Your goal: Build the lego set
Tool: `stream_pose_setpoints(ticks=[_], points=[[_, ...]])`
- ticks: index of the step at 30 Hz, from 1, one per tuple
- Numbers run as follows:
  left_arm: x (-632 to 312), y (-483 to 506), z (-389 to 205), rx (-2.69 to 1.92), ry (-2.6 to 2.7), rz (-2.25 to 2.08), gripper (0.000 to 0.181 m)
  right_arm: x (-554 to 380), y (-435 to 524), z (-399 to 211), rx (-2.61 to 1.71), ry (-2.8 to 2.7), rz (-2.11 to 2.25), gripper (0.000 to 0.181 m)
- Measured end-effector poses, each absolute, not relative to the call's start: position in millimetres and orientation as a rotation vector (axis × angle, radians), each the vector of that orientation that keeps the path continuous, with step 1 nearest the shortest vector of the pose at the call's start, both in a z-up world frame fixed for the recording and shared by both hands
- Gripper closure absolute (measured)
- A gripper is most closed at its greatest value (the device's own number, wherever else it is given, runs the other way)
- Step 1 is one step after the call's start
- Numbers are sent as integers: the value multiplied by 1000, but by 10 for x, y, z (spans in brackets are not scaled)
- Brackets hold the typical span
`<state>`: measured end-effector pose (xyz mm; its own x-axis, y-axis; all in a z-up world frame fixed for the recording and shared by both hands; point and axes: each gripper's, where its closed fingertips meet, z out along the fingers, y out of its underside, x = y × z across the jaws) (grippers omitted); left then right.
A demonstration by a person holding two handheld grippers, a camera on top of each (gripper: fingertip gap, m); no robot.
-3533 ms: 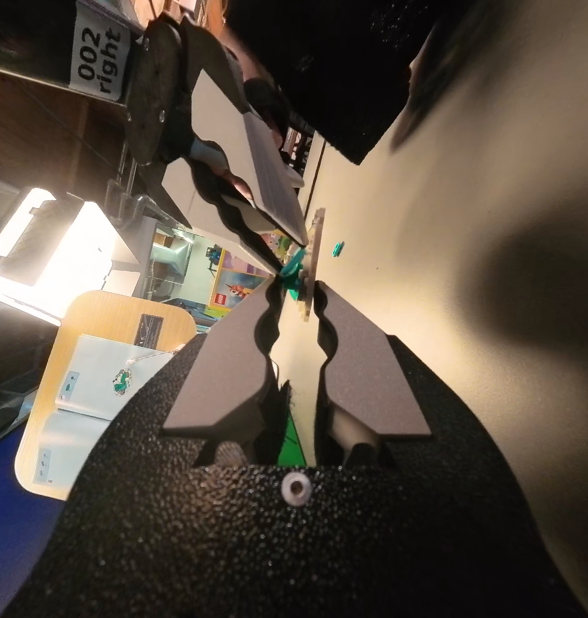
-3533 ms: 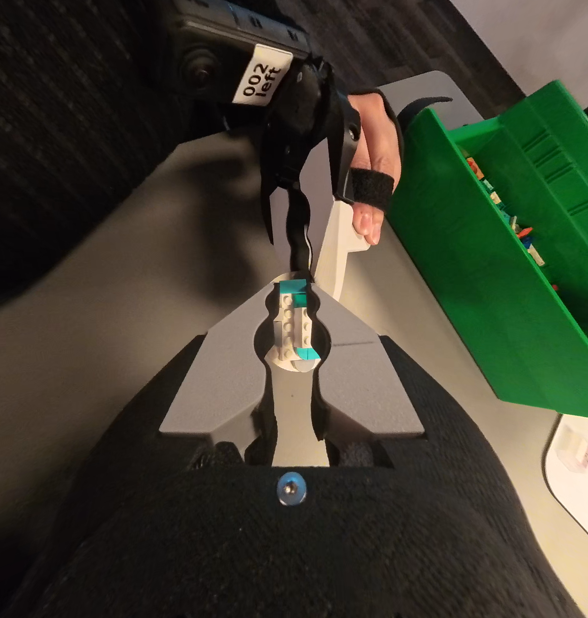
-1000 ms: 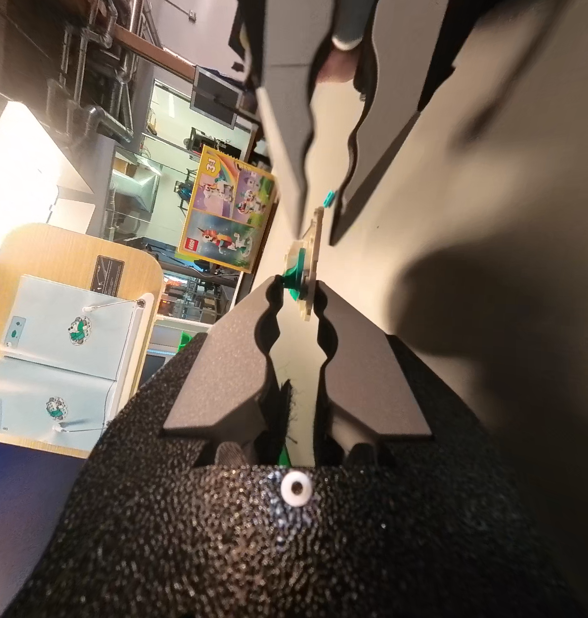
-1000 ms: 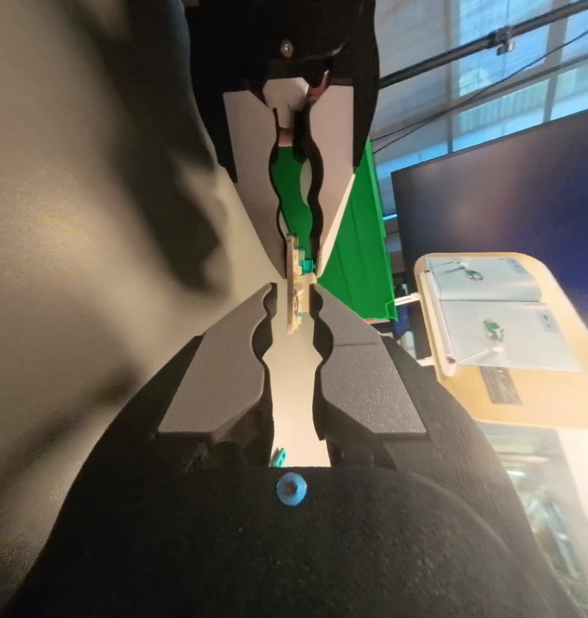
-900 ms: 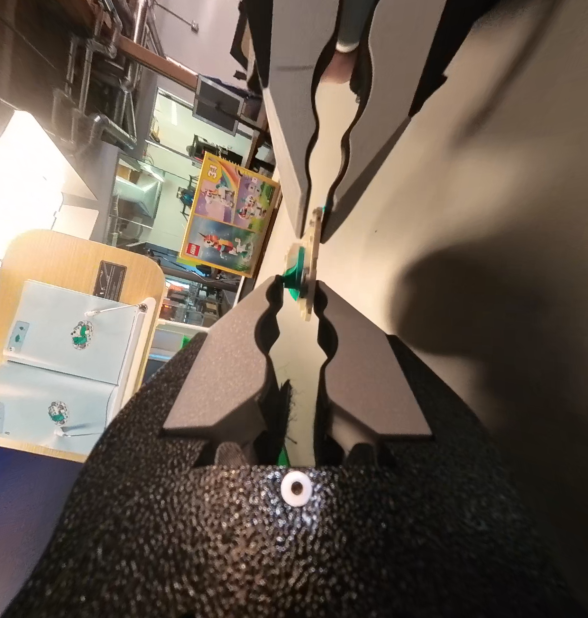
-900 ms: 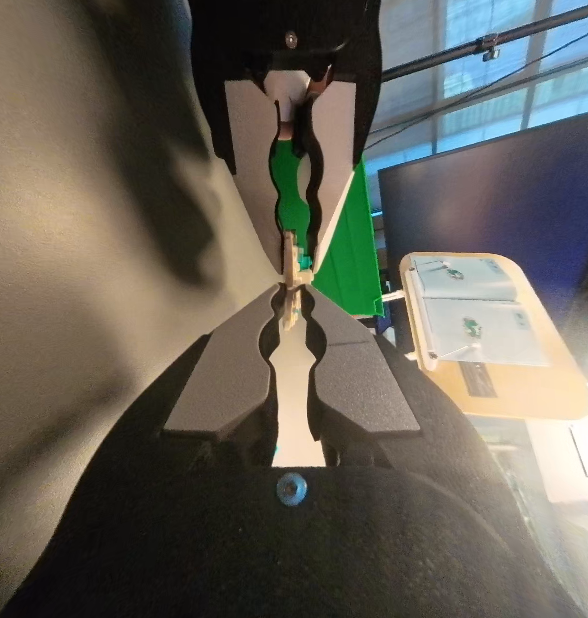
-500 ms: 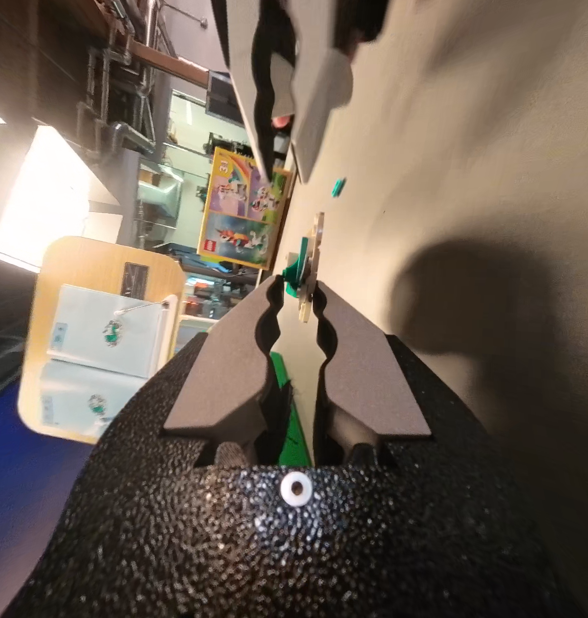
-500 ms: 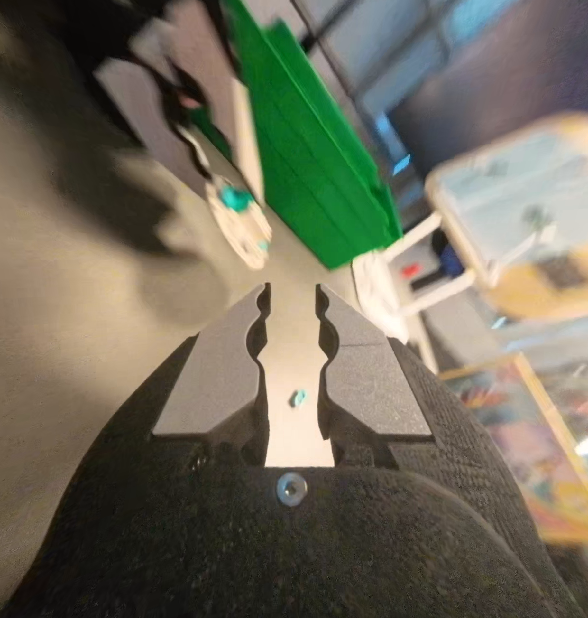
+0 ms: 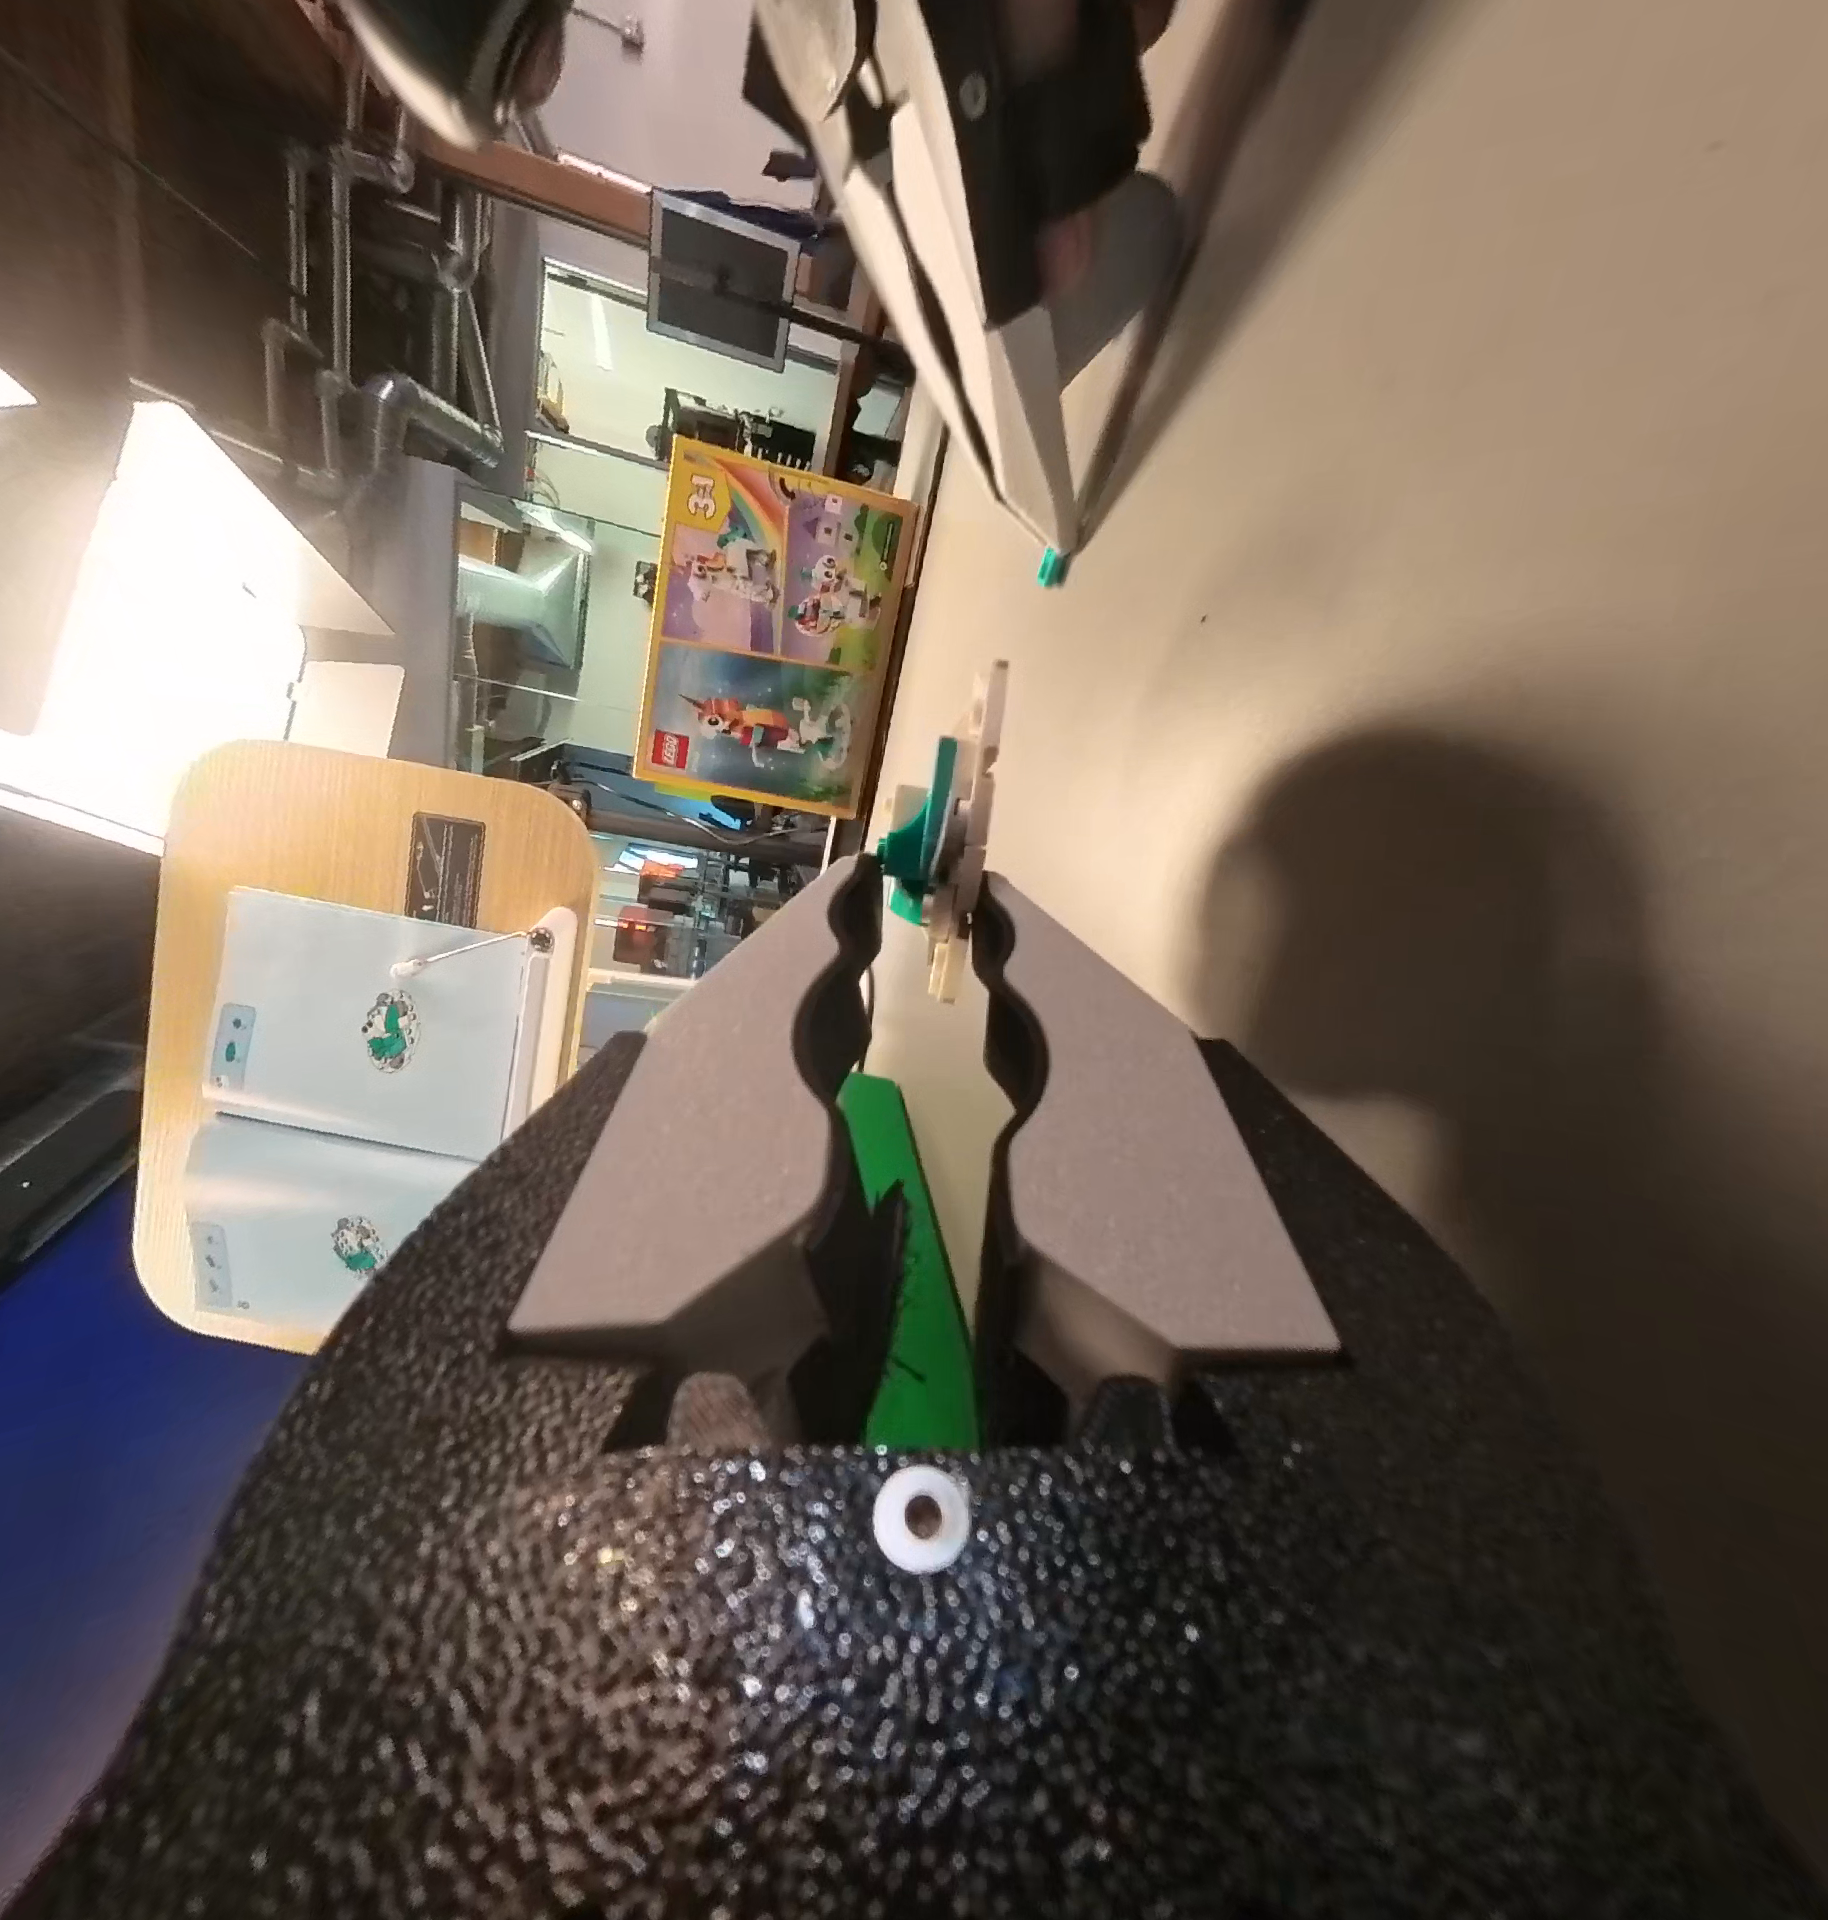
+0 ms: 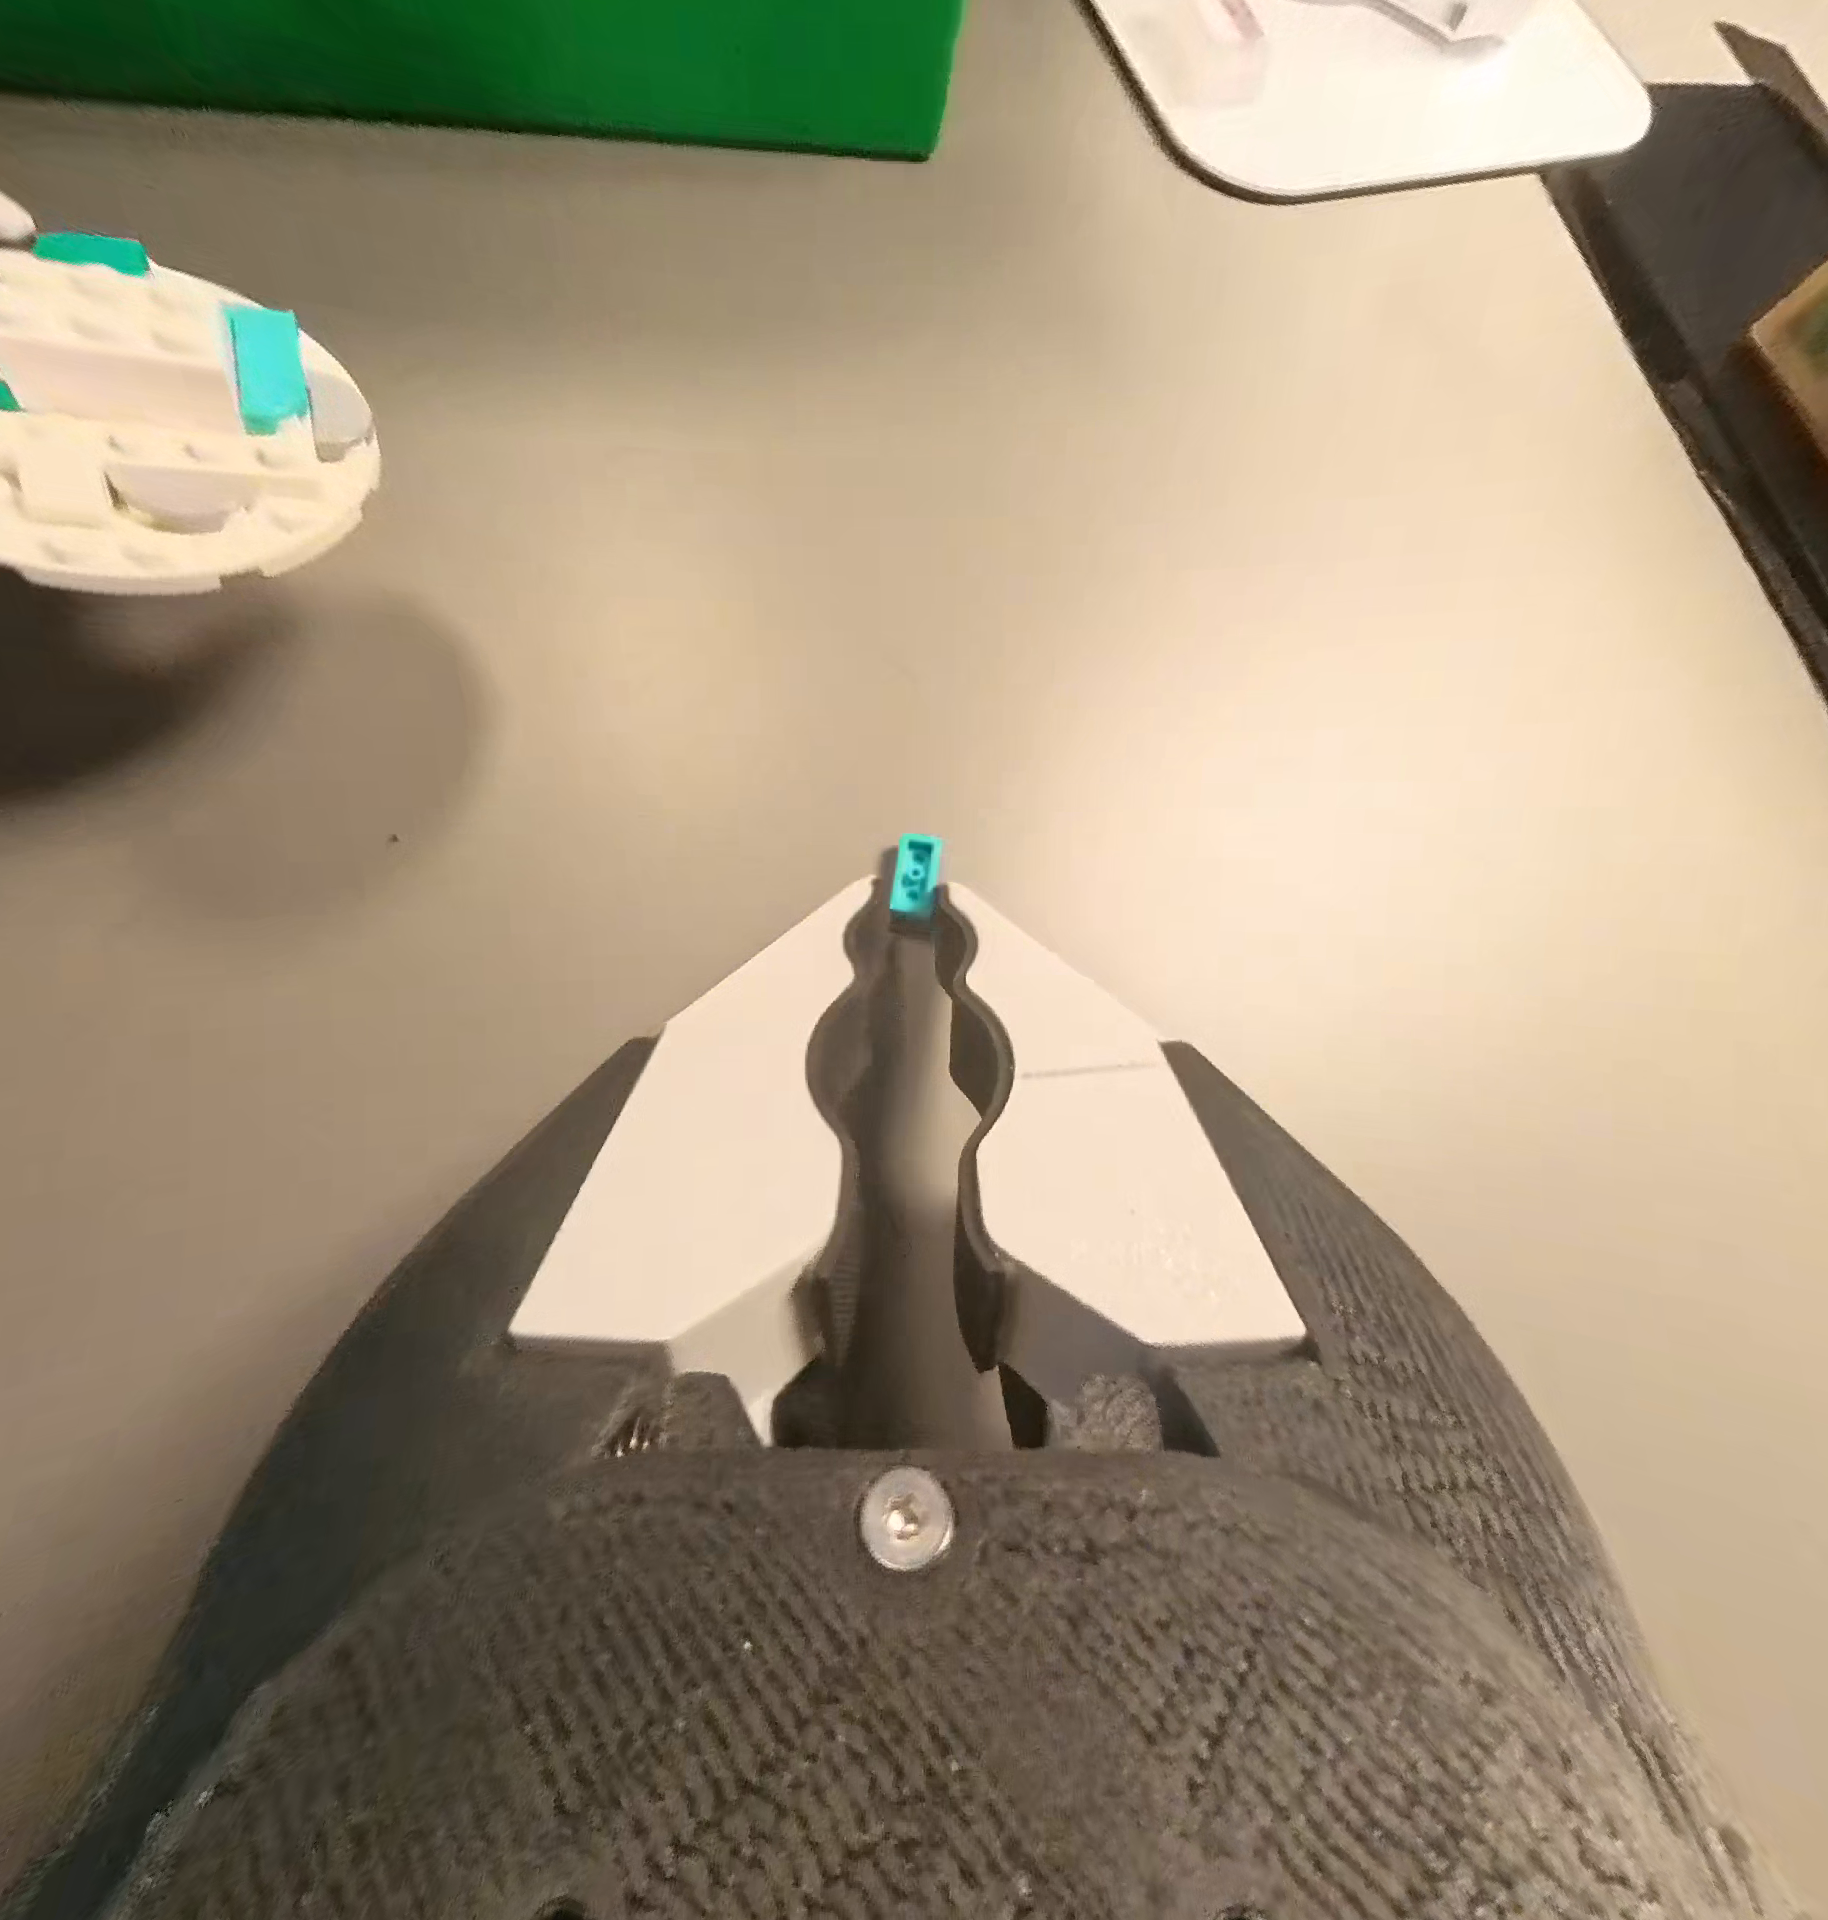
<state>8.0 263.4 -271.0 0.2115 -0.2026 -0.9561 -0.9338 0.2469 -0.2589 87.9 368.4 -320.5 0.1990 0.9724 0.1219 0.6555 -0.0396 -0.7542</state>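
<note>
Building partway: our left tongs (image 9: 925, 894) grip the white-and-teal model (image 9: 951, 831) above the desk (image 10: 1149, 582). Right tongs (image 10: 915, 902) pinch a teal brick (image 10: 916, 879) at desk level. We judge attaching it remains, more after.

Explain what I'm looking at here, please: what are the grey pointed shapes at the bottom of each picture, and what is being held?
Each picture comes from a camera mounted on a hand-held gripper, looking forward along its two grey fingers. No robot arm: a person carries one in each hand. In the left wrist view, the left gripper is shut on a white and teal lego assembly, held edge-on above the table; the picture is turned sideways. In the right wrist view, the right gripper pinches a small teal brick at its tips. A green bin stands at the back. The set's box stands behind.
</note>
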Motion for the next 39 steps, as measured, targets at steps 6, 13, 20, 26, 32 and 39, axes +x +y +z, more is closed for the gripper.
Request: stream_pose_setpoints(ticks=[6, 13, 20, 26, 32, 39], points=[[115, 2621, -2732, -1221, 1291, 743, 167, 852, 3743, -2906, -1053, -1869, -113, 175], [166, 2605, -2766, -1213, 1320, 738, 167, 859, 3481, -3111, 94, -2237, -819, 175], [212, 2588, -2792, -1195, 1347, 745, 167, 901, 3304, -3189, 563, -2329, -863, 175], [211, 2579, -2781, -1186, 1348, 756, 167, 937, 3122, -3137, 309, -2410, -607, 149], [220, 2572, -2751, -1180, 1338, 745, 167, 868, 2965, -2910, -969, -2246, 434, 142], [226, 2567, -2729, -1168, 1327, 754, 167, 870, 3043, -3172, -1372, -2003, 943, 158]])
